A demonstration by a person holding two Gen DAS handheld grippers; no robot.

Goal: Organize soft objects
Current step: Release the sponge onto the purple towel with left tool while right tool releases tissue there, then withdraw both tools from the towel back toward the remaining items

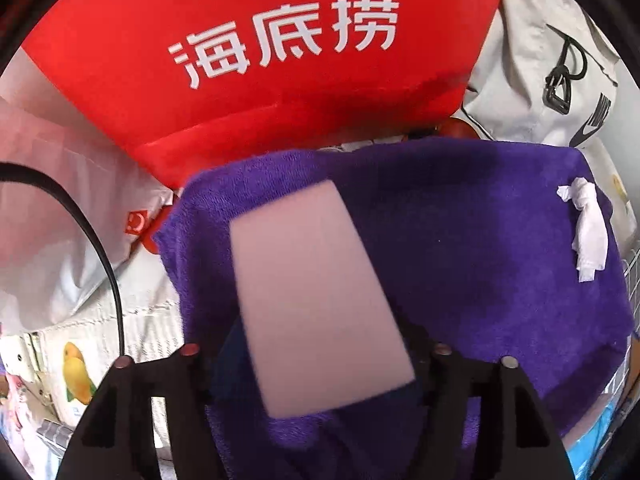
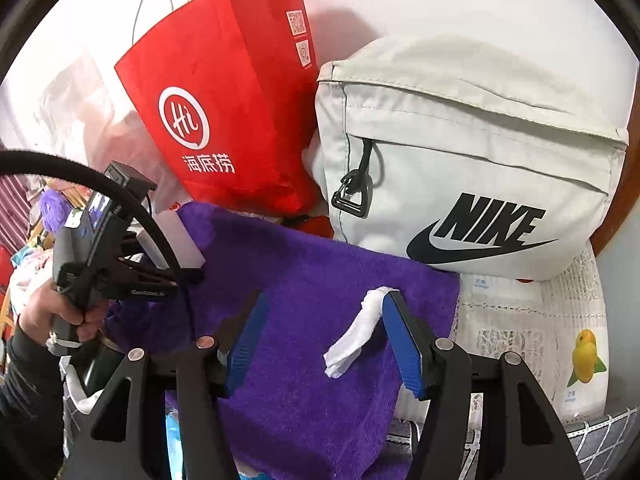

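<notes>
purple towel [image 2: 312,300]: spread flat over the pile, I guess as a landing pad for the small soft stuff
white sponge block [image 1: 316,300]: sits between my left claw [image 1: 316,364] jaws; looks loose, can't swear the pads are off it
white rag [image 2: 360,332]: lying on the towel, just inside one blue pad of my right claw [image 2: 320,344], which is released
behind: red paper bag [image 2: 228,104] and grey Nike bag [image 2: 472,160] leaning on a white wall
underneath: lace cloth with fruit print; whether it's a desk, no idea
</notes>
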